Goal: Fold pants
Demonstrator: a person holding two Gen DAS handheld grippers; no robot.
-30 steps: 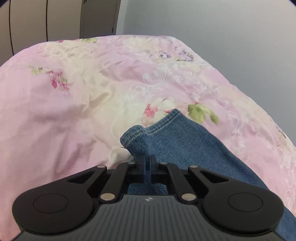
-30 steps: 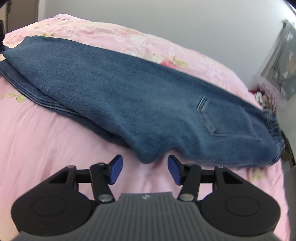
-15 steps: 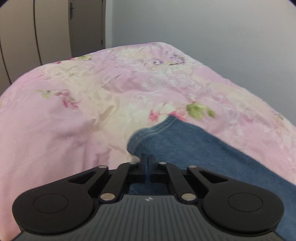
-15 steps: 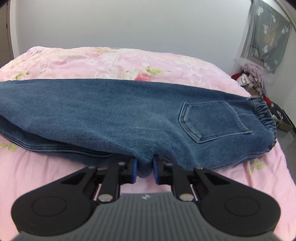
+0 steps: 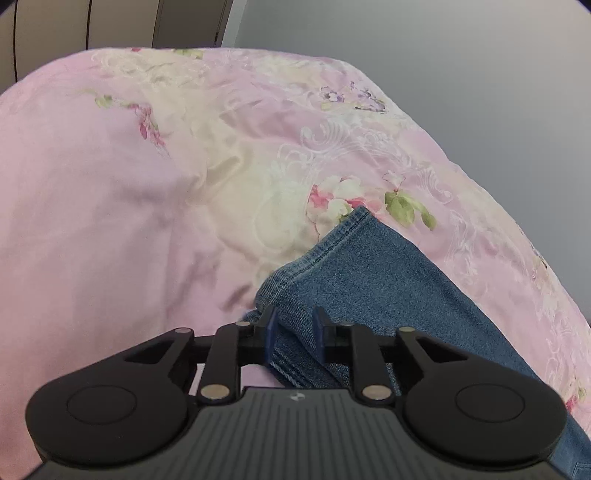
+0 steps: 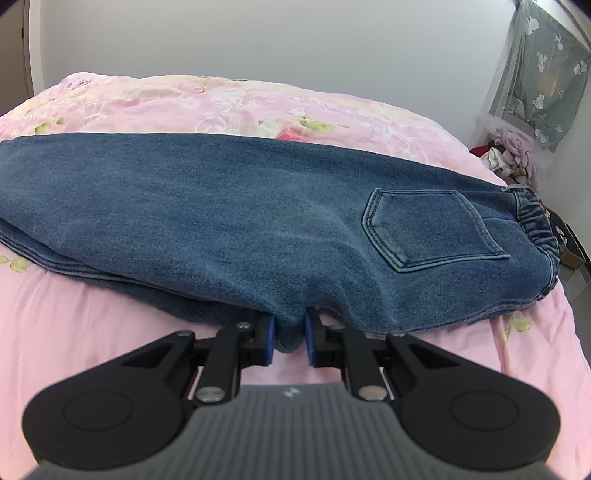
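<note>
Blue denim pants (image 6: pixel 240 221) lie folded lengthwise across the pink floral bed, back pocket (image 6: pixel 432 229) up and elastic waistband (image 6: pixel 535 221) at the right. My right gripper (image 6: pixel 288 341) is shut on a bunch of denim at the crotch edge. In the left wrist view the leg cuff (image 5: pixel 332 251) lies on the bedspread. My left gripper (image 5: pixel 294 338) has its jaws parted around the cuff end, with denim lying loose between them.
The pink floral bedspread (image 5: pixel 129 221) covers the bed. A grey wall runs behind. Wardrobe doors (image 5: pixel 55 33) stand at the far left. A pile of clothes (image 6: pixel 509 155) and a patterned curtain (image 6: pixel 543 74) are at the right, beyond the bed edge.
My left gripper opened its jaws and let go of the cuff. My right gripper closed on the crotch edge of the pants and stays shut on it.
</note>
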